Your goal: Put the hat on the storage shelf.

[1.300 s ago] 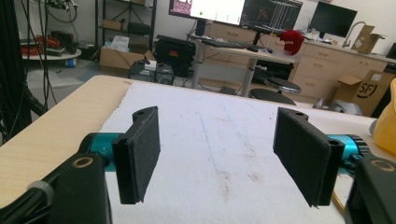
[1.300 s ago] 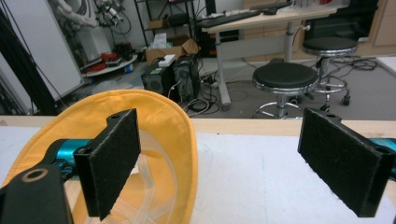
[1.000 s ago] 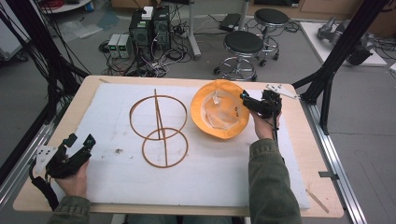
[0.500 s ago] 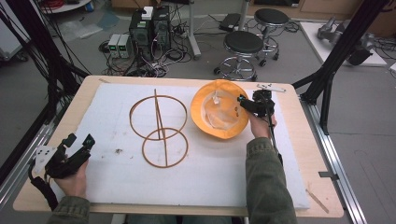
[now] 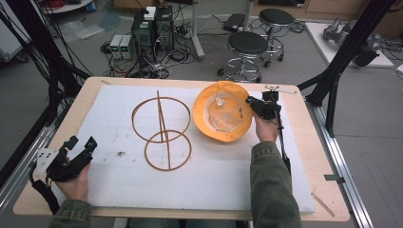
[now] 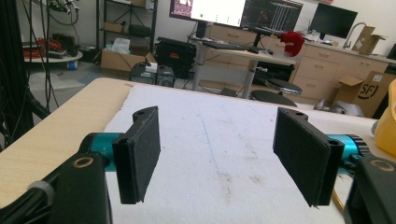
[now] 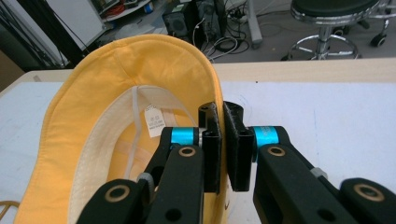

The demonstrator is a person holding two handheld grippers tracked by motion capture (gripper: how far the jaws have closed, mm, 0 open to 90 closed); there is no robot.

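An orange-yellow bucket hat point(image 5: 222, 114) lies upside down on the white mat point(image 5: 199, 171), its pale lining and label facing up point(image 7: 152, 122). My right gripper point(image 5: 252, 103) is shut on the hat's brim at its right side; the brim point(image 7: 211, 88) stands pinched between the two black jaws point(image 7: 223, 140). A brown wire stand point(image 5: 161, 129) of two rings and a rod lies left of the hat. My left gripper point(image 5: 81, 149) rests at the mat's near left corner, open with nothing between its pads point(image 6: 215, 158).
The wooden table point(image 5: 304, 137) edges the mat on all sides. Black frame posts point(image 5: 344, 52) stand at the right and left. Stools point(image 5: 247, 47) and computer gear point(image 5: 152, 28) sit on the floor beyond the far edge.
My right gripper has moved slightly left onto the hat's brim and closed on it, lifting the brim edge. The left gripper has stayed put.
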